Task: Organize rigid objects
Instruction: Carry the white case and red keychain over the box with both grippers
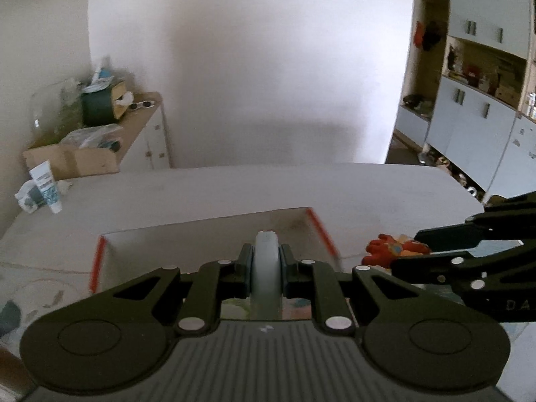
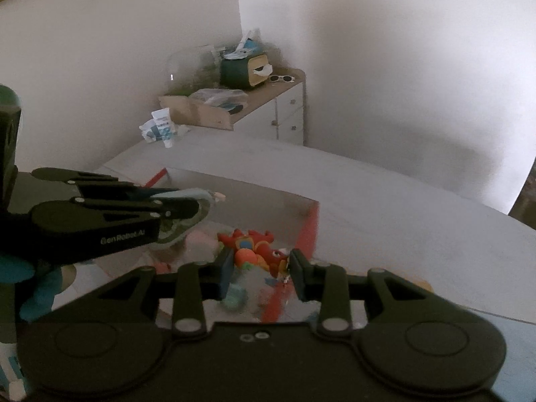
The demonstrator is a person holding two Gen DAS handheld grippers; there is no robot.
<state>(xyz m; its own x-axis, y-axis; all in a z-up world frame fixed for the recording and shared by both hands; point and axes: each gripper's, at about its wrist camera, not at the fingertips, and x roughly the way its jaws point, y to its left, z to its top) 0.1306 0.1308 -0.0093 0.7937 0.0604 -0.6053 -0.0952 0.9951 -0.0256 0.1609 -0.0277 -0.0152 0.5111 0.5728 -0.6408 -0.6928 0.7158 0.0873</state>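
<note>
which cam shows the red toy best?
Right wrist view: the red toy sits centred between the right claw fingers, body and coloured patches visible. Left wrist view catches only part of it at the edge, behind the right claw.

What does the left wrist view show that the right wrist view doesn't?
Only the left wrist view: cupboards and open shelves along the right wall. Only the right wrist view: the flat pale-blue piece seen side-on in the left gripper, and a blue glove. Both share: the red-edged box, the red toy, the cluttered sideboard and white tube.
</note>
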